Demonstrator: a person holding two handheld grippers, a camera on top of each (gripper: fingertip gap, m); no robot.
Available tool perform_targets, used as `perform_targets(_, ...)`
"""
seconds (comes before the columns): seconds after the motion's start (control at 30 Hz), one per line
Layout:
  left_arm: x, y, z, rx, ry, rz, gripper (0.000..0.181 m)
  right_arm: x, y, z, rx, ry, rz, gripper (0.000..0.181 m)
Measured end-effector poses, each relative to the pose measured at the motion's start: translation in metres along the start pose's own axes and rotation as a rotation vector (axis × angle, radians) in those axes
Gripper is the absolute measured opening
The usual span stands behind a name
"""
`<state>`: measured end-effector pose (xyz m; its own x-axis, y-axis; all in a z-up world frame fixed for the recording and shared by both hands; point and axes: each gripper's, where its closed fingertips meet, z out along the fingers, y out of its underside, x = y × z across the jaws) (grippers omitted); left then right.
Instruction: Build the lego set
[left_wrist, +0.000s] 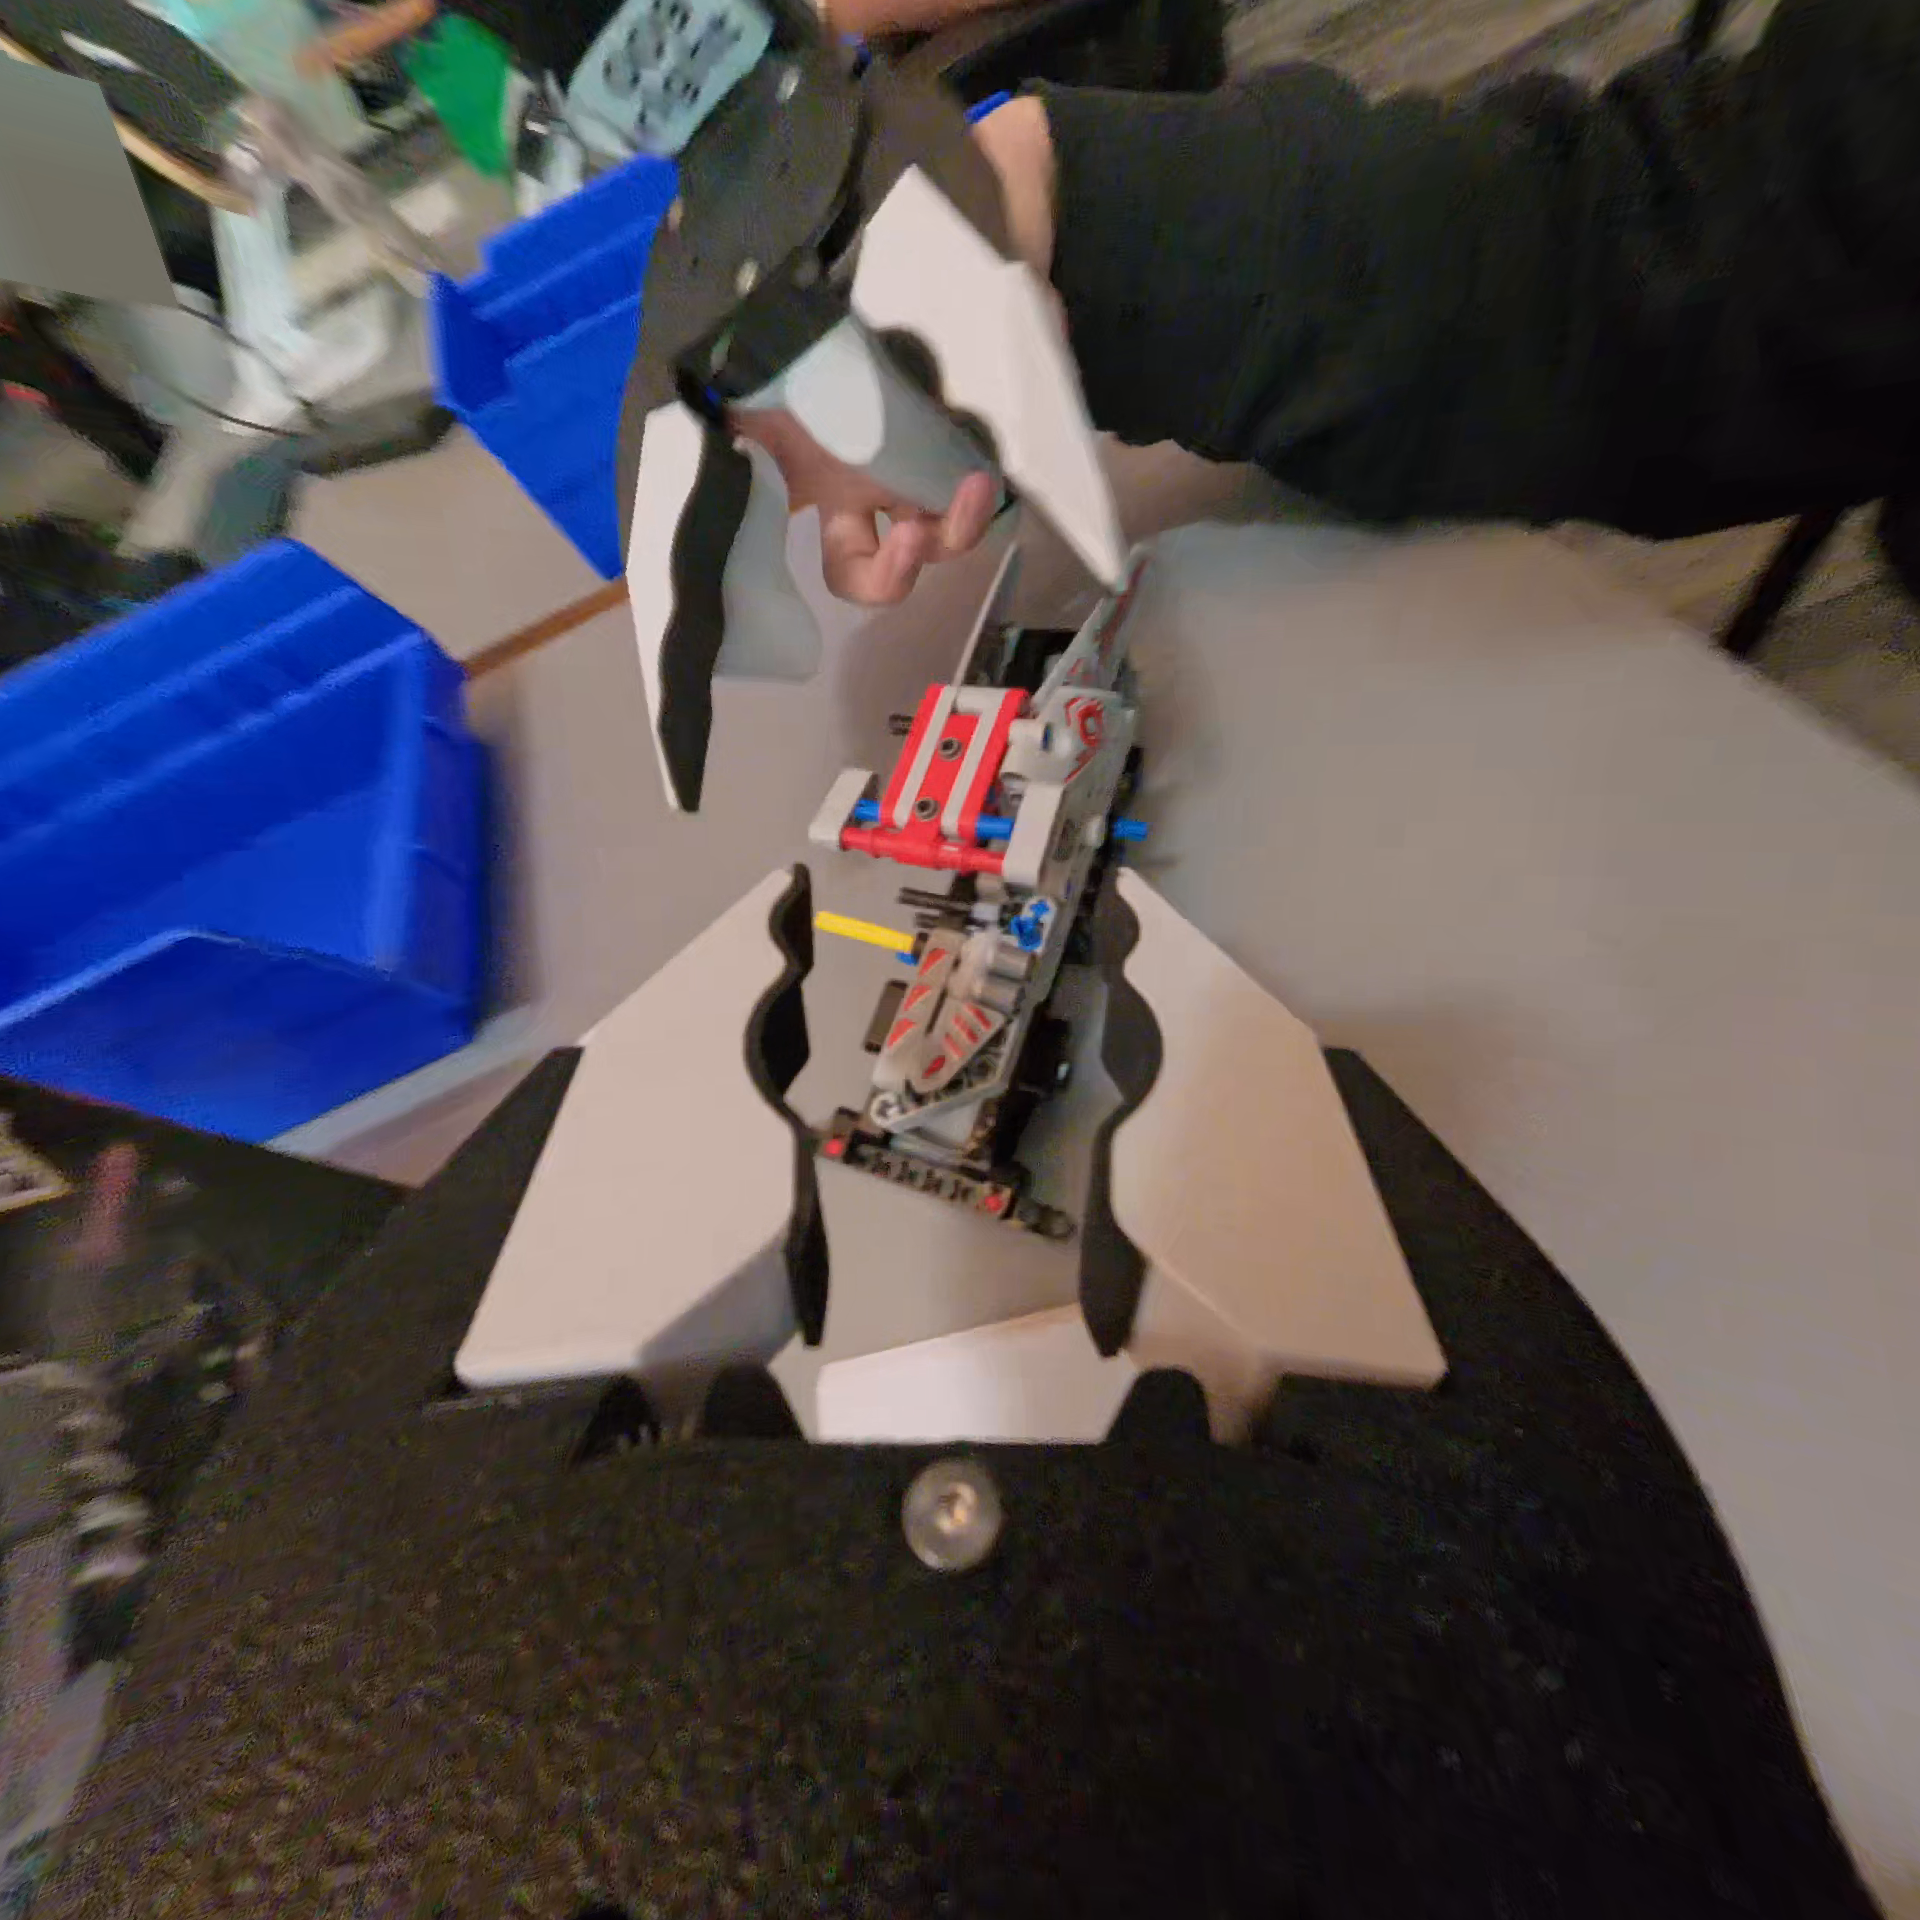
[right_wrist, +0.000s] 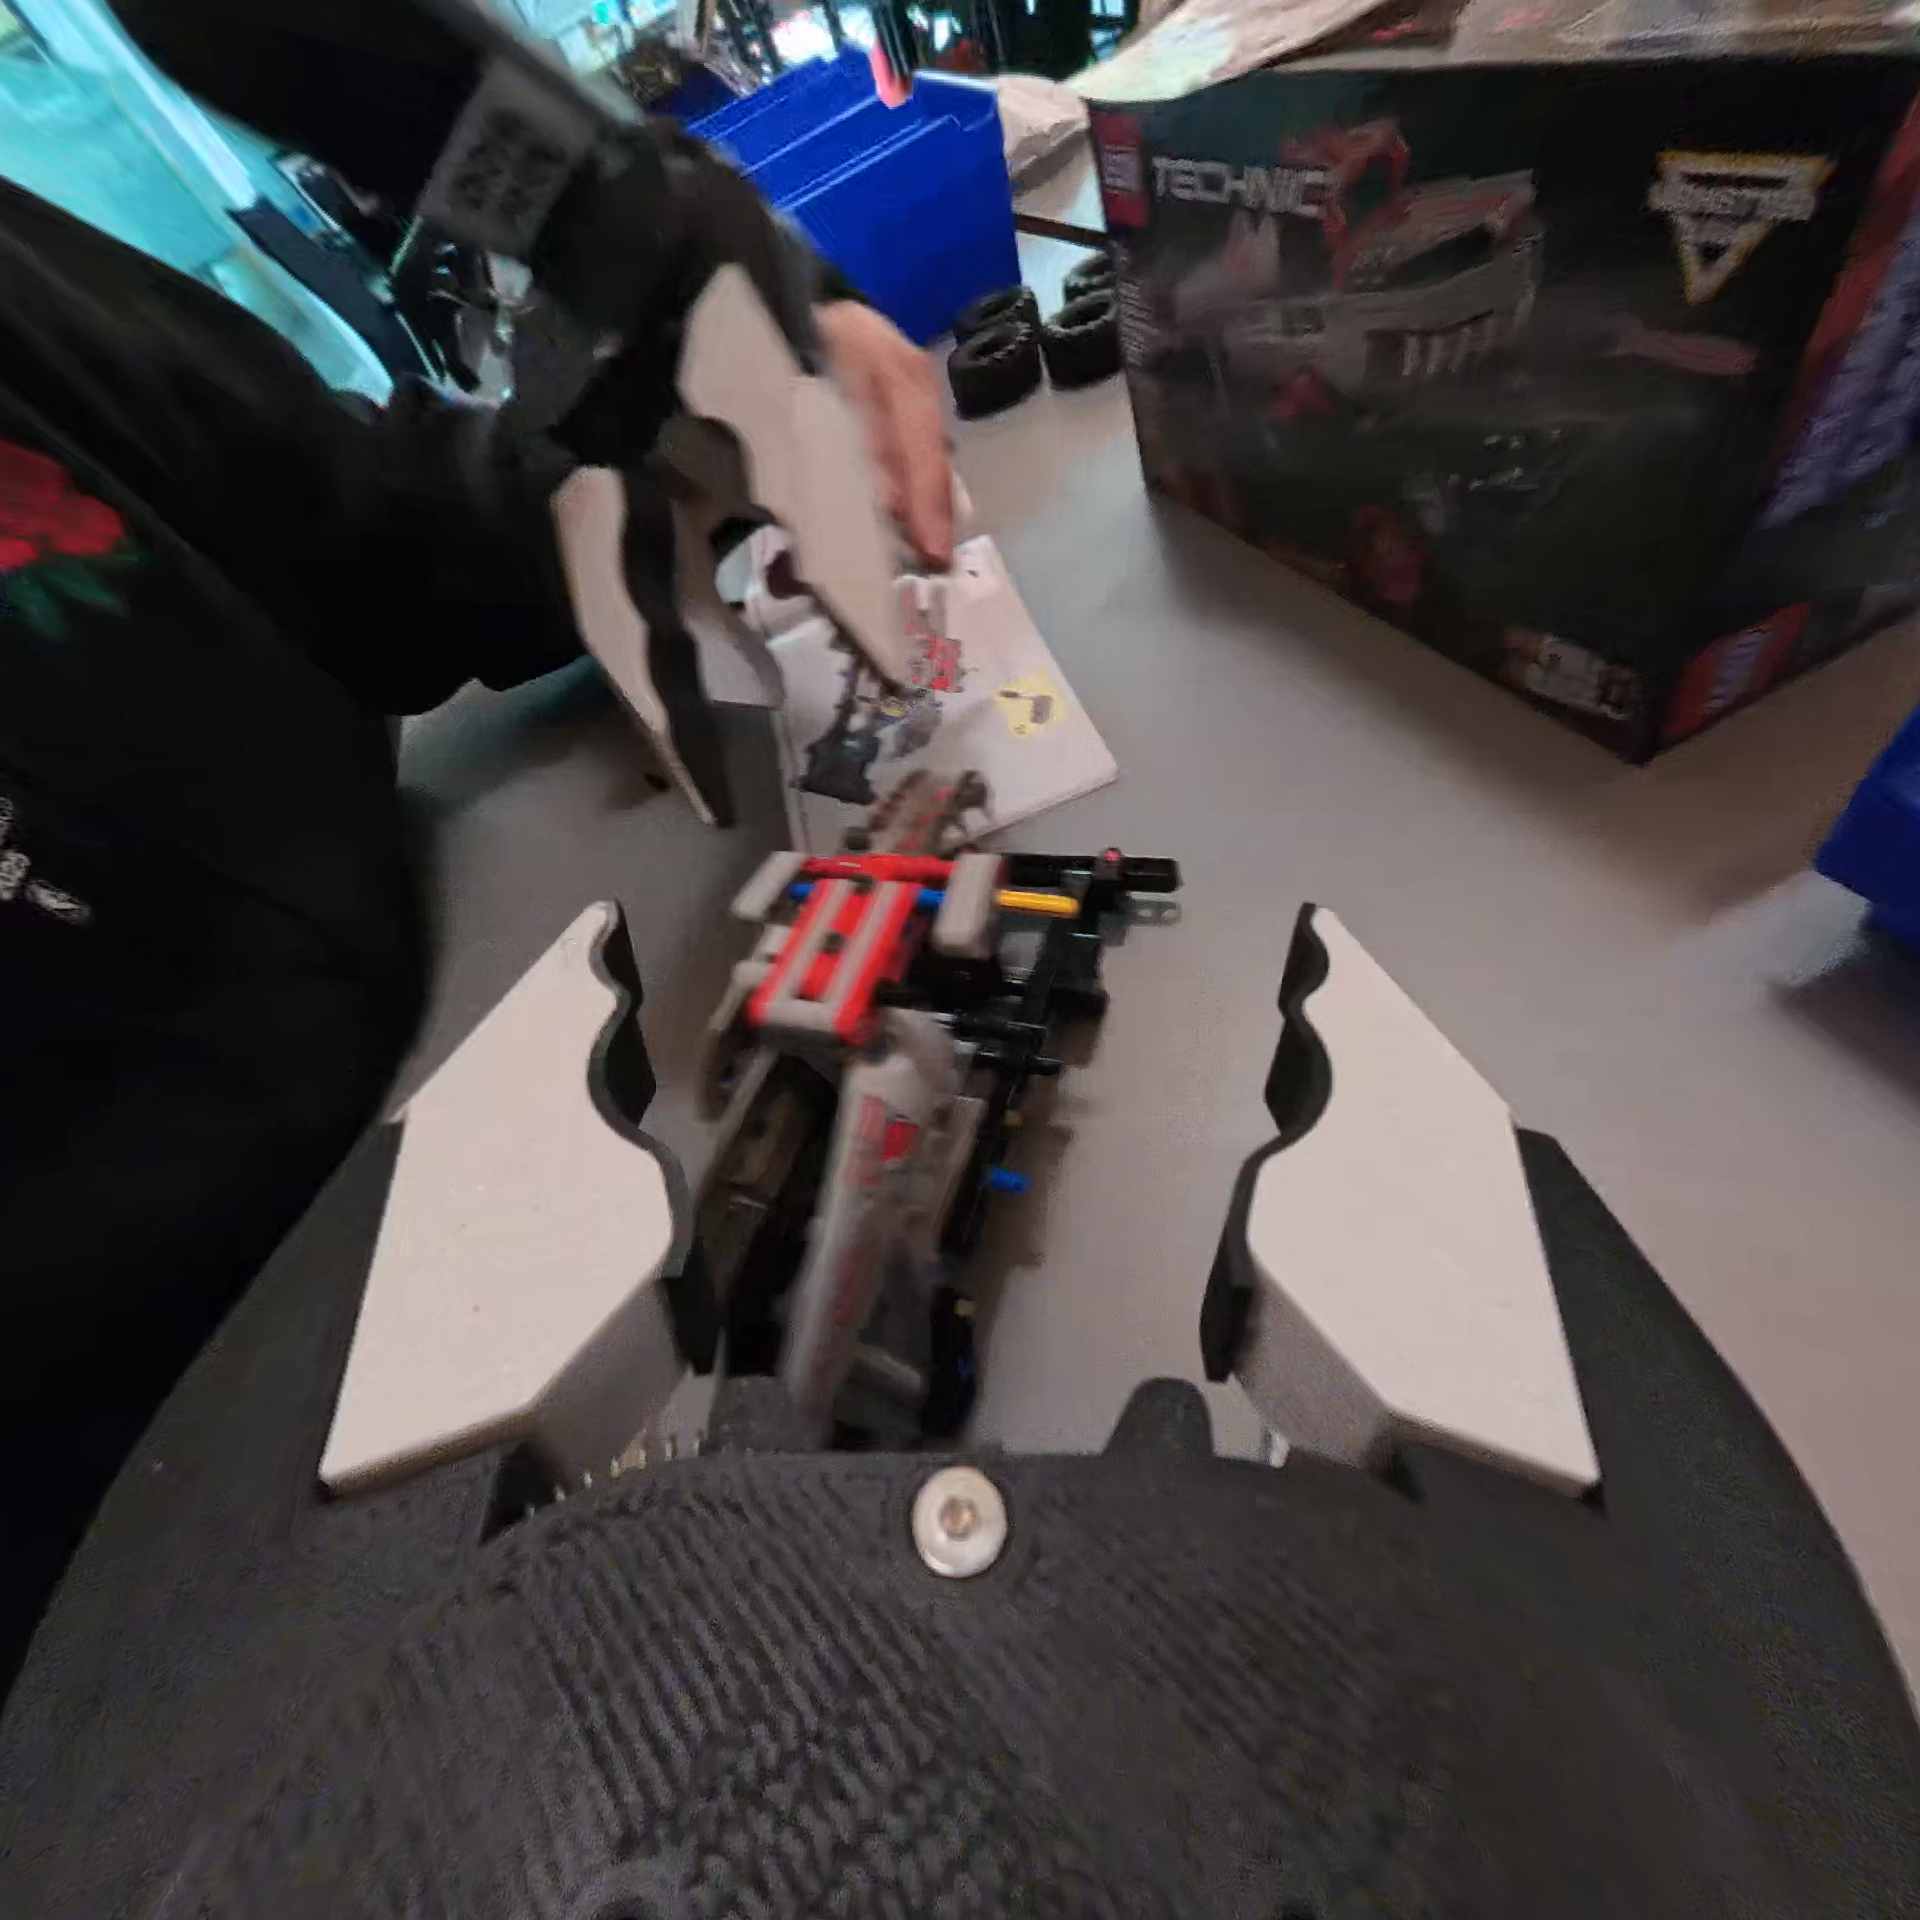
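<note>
A partly built lego truck (left_wrist: 966, 935) of grey, red and black pieces lies tilted on its side on the grey table (left_wrist: 1455, 935). A yellow axle (left_wrist: 862, 928) sticks out of it. My left gripper (left_wrist: 956, 894) is part open and hovers over its near end, jaws either side with no clear grip. My right gripper (right_wrist: 961, 914) is wide open with the truck (right_wrist: 894, 1049) between its jaws, nearer the left finger. In the left wrist view the right gripper (left_wrist: 894, 686) comes in from above, one fingertip at the truck's far end. The left gripper (right_wrist: 810, 748) shows beyond the truck.
Blue bins (left_wrist: 208, 831) stand on the left. The dark lego box (right_wrist: 1507, 364) stands at the back right, with black tyres (right_wrist: 1039, 332) and a blue bin (right_wrist: 883, 177) beside it. An instruction booklet (right_wrist: 987, 707) lies behind the truck. A black sleeve (left_wrist: 1455, 291) crosses above. Across from one pair of fingers to the other is roughly 6 centimetres.
</note>
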<state>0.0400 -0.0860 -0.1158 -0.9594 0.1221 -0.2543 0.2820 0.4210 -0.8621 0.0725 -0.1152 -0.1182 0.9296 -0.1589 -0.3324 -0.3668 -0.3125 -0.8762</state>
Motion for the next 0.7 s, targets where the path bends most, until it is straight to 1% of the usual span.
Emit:
perform_targets(0.03,-0.002,0.000,0.001,0.013,0.042,-0.036,0.059,-0.014,-0.003,0.001,0.014,-0.003,-0.012,0.116)
perform_targets(0.07,-0.006,0.001,0.003,0.019,0.065,-0.067,0.065,-0.026,-0.007,0.002,0.035,0.004,-0.022,0.103)
perform_targets(0.1,-0.007,0.003,0.006,0.020,0.104,-0.094,0.068,-0.033,-0.008,0.003,0.041,0.036,-0.021,0.093)
perform_targets(0.13,-0.006,0.005,0.009,0.018,0.154,-0.116,0.071,-0.037,-0.006,0.003,0.029,0.087,-0.020,0.091)
perform_targets(0.2,-0.012,0.012,0.020,-0.005,0.184,-0.156,0.077,-0.031,-0.002,0.004,0.016,0.243,-0.005,0.090)
perform_targets(0.27,-0.007,0.009,0.027,0.040,0.251,-0.171,0.072,-0.028,0.015,0.007,-0.056,0.321,0.018,0.086)
perform_targets(0.33,-0.008,0.002,0.031,0.098,0.267,-0.189,0.070,-0.026,0.025,0.010,-0.078,0.344,0.034,0.086)
perform_targets(0.47,-0.007,0.002,0.030,0.128,0.302,-0.170,0.058,-0.025,0.013,0.009,0.053,0.339,0.042,0.070)
perform_targets(0.53,-0.007,0.010,0.030,0.094,0.310,-0.162,0.065,-0.022,0.018,0.012,0.041,0.338,0.038,0.068)
perform_targets(0.57,-0.006,0.012,0.030,0.092,0.320,-0.156,0.065,-0.021,0.021,0.015,0.024,0.333,0.033,0.067)
perform_targets(0.63,-0.008,0.010,0.029,0.123,0.311,-0.147,0.063,-0.021,0.025,0.019,-0.008,0.330,0.018,0.065)
perform_targets(0.7,-0.008,0.009,0.029,0.143,0.318,-0.142,0.058,-0.016,0.023,0.019,0.000,0.362,-0.007,0.064)
